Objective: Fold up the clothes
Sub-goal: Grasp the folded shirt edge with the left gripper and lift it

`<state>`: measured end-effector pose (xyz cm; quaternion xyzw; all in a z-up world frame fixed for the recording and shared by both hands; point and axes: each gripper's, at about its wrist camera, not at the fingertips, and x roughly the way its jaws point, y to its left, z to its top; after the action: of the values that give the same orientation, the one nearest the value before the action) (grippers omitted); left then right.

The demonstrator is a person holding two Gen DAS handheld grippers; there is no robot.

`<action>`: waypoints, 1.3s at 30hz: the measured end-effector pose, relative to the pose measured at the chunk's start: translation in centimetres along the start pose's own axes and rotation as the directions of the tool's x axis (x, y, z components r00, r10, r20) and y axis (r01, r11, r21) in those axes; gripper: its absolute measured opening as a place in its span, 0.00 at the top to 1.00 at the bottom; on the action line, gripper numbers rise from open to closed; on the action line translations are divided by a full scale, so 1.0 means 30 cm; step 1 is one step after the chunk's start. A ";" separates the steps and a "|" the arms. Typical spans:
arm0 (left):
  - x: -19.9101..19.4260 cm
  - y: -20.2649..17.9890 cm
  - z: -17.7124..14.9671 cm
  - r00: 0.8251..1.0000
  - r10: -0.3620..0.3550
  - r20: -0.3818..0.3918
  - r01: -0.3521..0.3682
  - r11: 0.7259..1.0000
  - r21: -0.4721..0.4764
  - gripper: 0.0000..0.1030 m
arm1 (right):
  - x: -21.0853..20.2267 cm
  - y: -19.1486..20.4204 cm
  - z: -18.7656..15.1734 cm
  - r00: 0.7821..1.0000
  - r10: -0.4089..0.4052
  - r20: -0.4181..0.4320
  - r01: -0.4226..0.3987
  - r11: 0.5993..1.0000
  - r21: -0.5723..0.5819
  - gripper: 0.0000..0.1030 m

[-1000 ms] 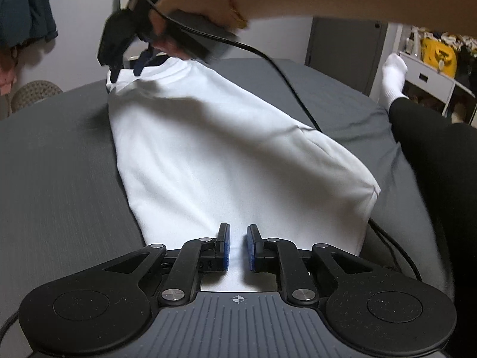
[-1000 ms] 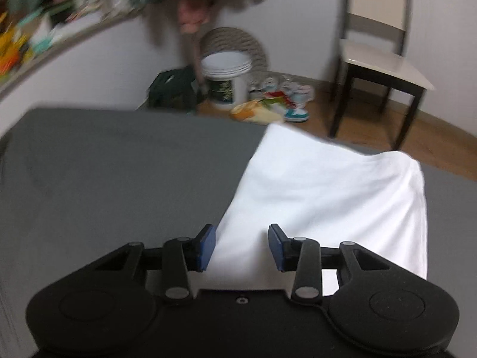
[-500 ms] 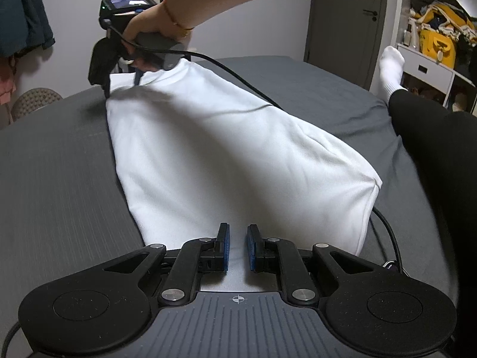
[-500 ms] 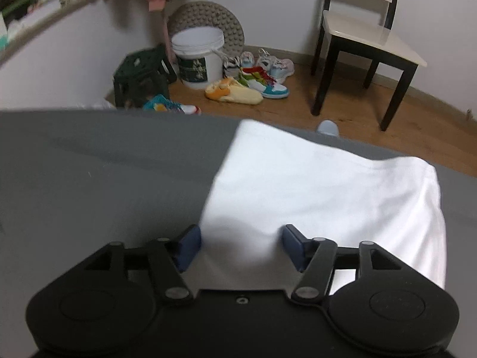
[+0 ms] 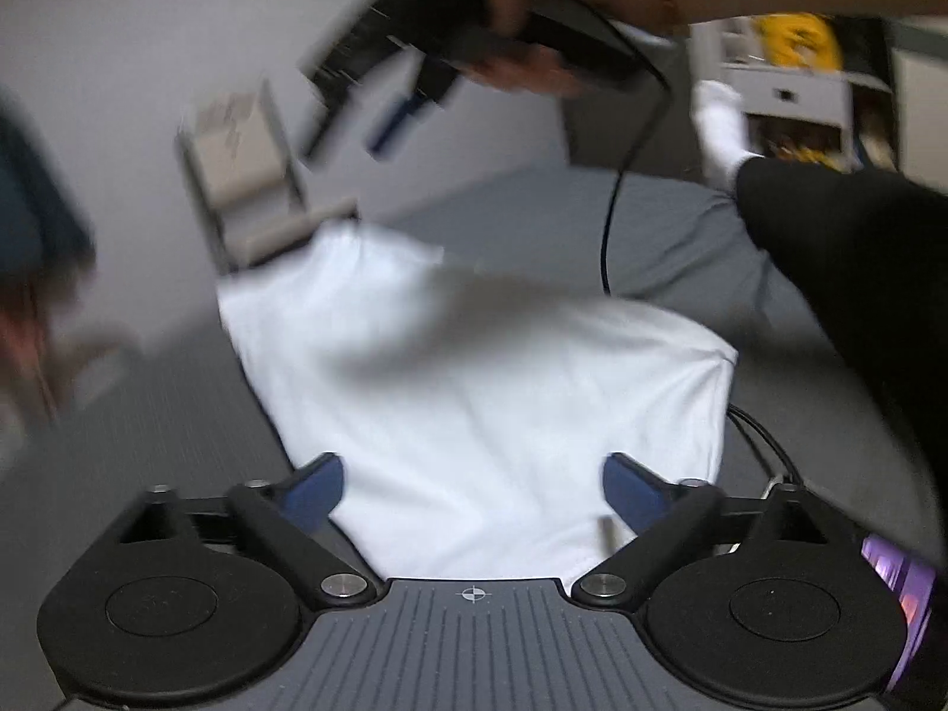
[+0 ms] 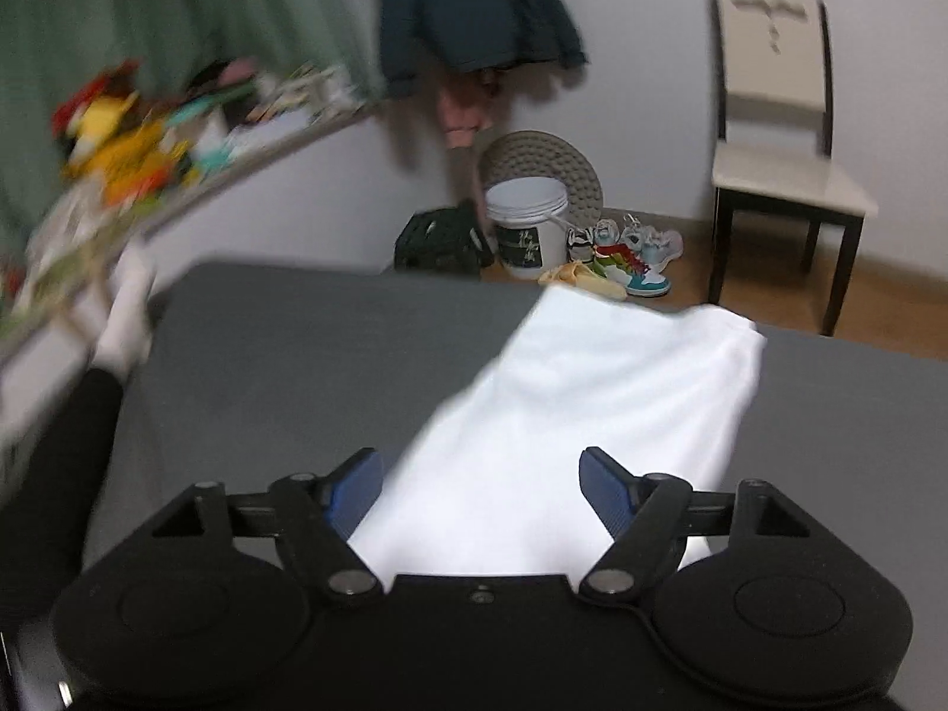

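On the grey bed [image 6: 284, 367] lies a white shirt [image 5: 474, 379], spread flat and folded lengthwise. Left gripper [image 5: 473, 489] is wide open over the shirt's near end, holding nothing. Right gripper [image 6: 481, 489] is wide open too, empty, above the other end; left view shows it blurred, lifted clear of the cloth. On the floor, a white bucket [image 6: 526, 225], contents unseen.

The garment [image 5: 474, 379] lies on the bed [image 6: 308, 343], directly ahead of my left gripper [image 5: 473, 489]. My right gripper [image 5: 379, 101] is raised above its far end. Chair [image 6: 776, 160] stands beyond the bed.
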<state>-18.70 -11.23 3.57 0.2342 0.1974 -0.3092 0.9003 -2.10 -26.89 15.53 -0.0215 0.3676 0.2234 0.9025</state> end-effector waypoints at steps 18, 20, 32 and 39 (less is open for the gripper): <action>-0.083 -0.247 -0.053 0.991 0.015 -0.136 0.097 0.625 0.774 0.06 | -0.483 0.296 -0.425 0.969 -0.248 0.007 0.221 0.849 -0.479 0.13; -0.078 -0.275 -0.059 0.991 0.018 -0.131 0.099 0.560 0.822 0.06 | -0.460 0.320 -0.451 0.977 -0.214 0.008 0.192 0.859 -0.475 0.13; -0.092 -0.348 -0.115 0.995 0.081 -0.065 0.027 0.401 0.916 0.41 | -0.342 0.388 -0.550 0.996 -0.084 -0.037 0.067 0.937 -0.344 0.12; -0.067 -0.397 -0.113 0.994 0.083 -0.067 0.030 0.387 0.922 0.59 | -0.315 0.412 -0.568 0.995 -0.079 -0.062 0.057 0.953 -0.299 0.12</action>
<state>-28.62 -16.79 -1.77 0.7120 0.0352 -0.3399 0.6134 -24.38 -22.91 11.02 -0.1775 0.3616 0.2440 0.8821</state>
